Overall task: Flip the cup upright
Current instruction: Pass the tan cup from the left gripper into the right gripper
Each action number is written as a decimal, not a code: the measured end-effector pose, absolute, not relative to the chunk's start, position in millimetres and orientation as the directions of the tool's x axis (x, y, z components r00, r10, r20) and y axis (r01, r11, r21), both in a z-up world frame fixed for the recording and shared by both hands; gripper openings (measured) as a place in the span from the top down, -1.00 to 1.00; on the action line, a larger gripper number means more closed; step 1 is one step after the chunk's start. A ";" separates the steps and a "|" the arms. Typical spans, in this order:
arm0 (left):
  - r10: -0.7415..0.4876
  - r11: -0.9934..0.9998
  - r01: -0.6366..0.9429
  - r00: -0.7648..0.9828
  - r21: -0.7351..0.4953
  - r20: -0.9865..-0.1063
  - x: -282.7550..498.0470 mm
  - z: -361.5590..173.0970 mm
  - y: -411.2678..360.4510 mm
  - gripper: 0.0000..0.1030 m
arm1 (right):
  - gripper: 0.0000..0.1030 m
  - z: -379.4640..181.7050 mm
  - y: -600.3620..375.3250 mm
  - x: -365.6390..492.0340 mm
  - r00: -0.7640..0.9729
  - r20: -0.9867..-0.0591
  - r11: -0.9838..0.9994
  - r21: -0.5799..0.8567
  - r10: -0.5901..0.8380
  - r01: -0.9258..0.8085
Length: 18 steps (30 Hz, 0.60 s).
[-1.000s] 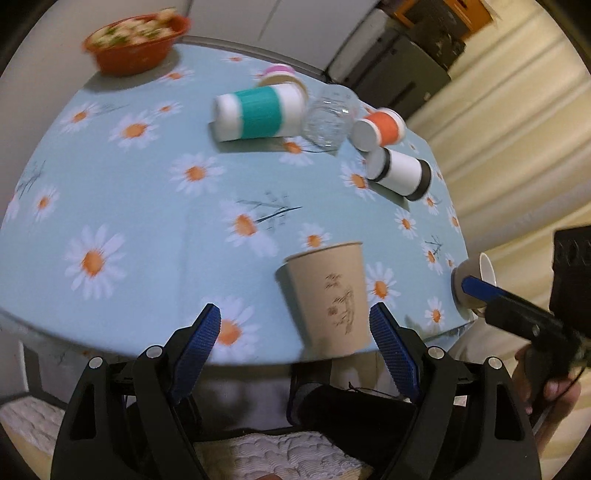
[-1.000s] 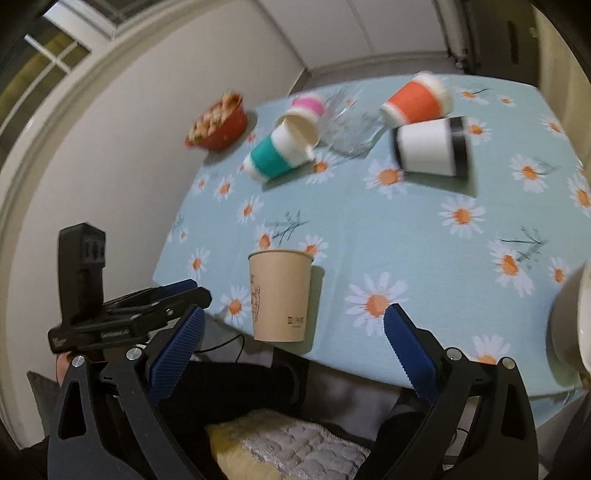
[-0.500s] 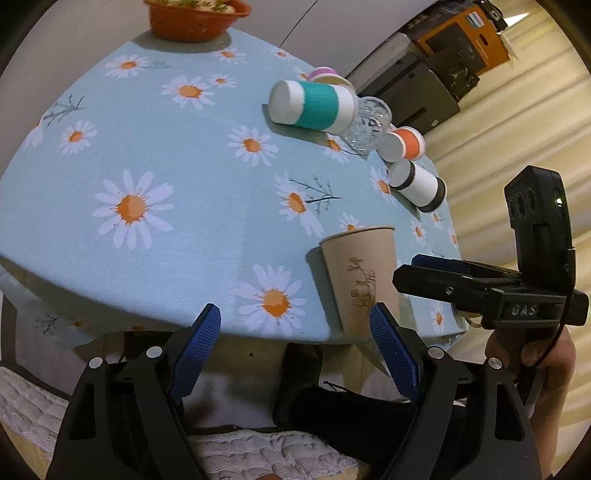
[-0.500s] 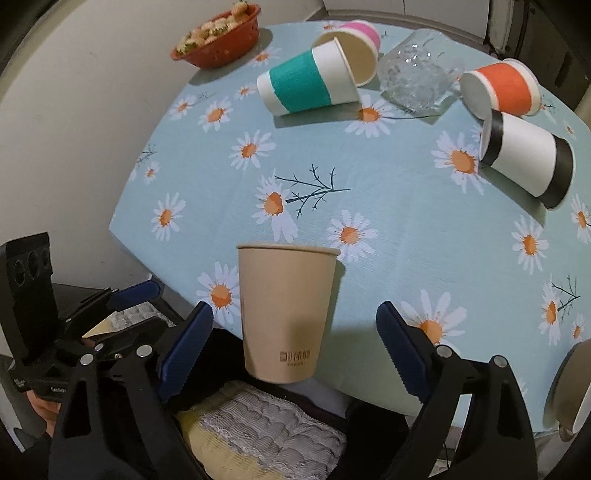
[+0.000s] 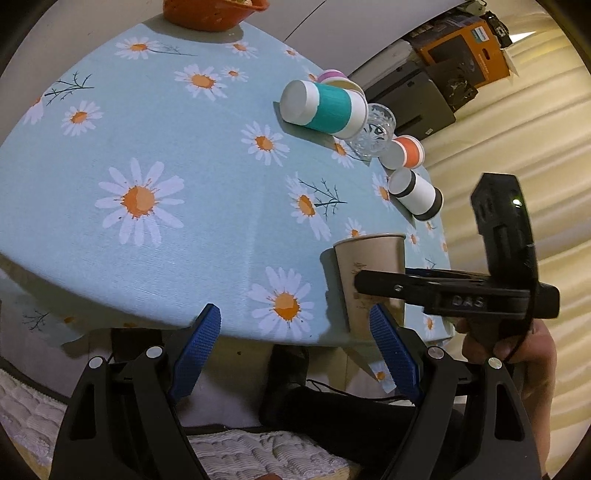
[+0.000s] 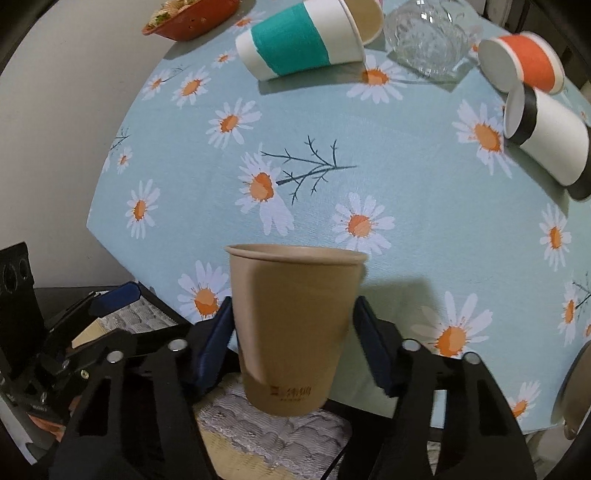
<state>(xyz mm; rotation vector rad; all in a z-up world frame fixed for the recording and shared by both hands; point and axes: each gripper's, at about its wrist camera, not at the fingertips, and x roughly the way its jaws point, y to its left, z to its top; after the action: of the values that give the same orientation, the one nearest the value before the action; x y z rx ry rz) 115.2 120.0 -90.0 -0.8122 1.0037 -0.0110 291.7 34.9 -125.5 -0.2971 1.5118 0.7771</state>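
A tan paper cup [image 6: 295, 325] stands upright at the near edge of the daisy tablecloth [image 6: 406, 177]. My right gripper [image 6: 293, 343] has closed around its sides, both blue pads touching it. In the left wrist view the same cup [image 5: 369, 266] shows with the right gripper's black finger [image 5: 406, 288] across it. My left gripper [image 5: 295, 347] is open and empty, below the table's edge, left of the cup.
Several cups lie on their sides at the far side: a teal-banded one [image 6: 306, 40], an orange one [image 6: 524, 62], a black-banded white one [image 6: 546, 140]. A glass [image 6: 424, 37] lies among them. An orange bowl of food [image 6: 188, 18] sits at the far left.
My right gripper moved forward to the tan cup and closed on it. My left gripper drifted left and stayed open.
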 end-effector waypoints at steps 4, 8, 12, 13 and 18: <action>-0.377 0.705 -0.346 0.555 -0.618 -0.741 115.1 -94.7 119.5 -0.57 | -0.18 -122.3 32.0 294.7 -0.114 -0.954 0.743 0.288 0.278 -0.603; -0.375 0.704 -0.343 0.564 -0.622 -0.736 114.2 -93.7 120.4 -0.57 | -0.18 -104.2 21.5 294.5 -0.063 -0.949 0.752 0.284 0.308 -0.595; -0.364 0.706 -0.345 0.573 -0.619 -0.734 114.2 -93.0 120.7 -0.57 | -0.18 -77.0 8.2 287.4 0.050 -0.931 0.757 0.262 0.361 -0.599; -0.363 0.705 -0.342 0.579 -0.621 -0.730 113.9 -92.3 120.7 -0.57 | -0.18 -68.2 3.8 284.0 0.092 -0.919 0.758 0.257 0.384 -0.600; -0.356 0.704 -0.320 0.614 -0.634 -0.705 112.2 -87.3 121.1 -0.57 | -0.18 -43.4 -17.8 268.7 0.259 -0.839 0.765 0.254 0.479 -0.592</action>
<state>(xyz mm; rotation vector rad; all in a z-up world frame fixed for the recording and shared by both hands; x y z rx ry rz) 112.2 121.1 -87.3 -0.8217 0.9383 -0.0233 268.7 -17.8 -43.4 -0.1201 1.0886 0.7279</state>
